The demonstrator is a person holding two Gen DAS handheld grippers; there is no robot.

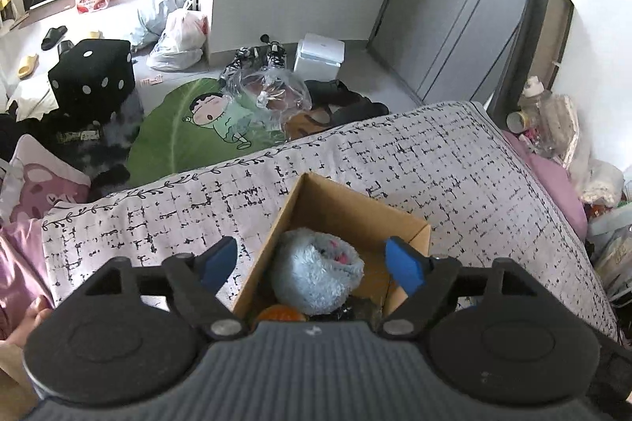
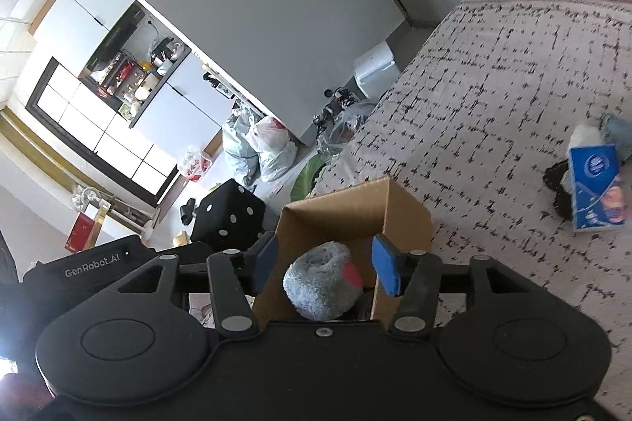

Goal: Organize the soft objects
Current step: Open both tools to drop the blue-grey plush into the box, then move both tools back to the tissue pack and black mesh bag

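Note:
An open cardboard box stands on the patterned bed cover. Inside it lies a fluffy pale-blue rolled soft item with a pink patch; an orange object shows beside it at the box bottom. My left gripper hangs above the box, open, its blue pads well apart and clear of the fluffy item. In the right wrist view the same box and fluffy item appear. My right gripper is open above them, its pads not touching the item.
A blue tissue pack and a dark item lie on the bed cover to the right. On the floor beyond the bed are a green cartoon mat, a black dice stool, plastic bags and a white bin.

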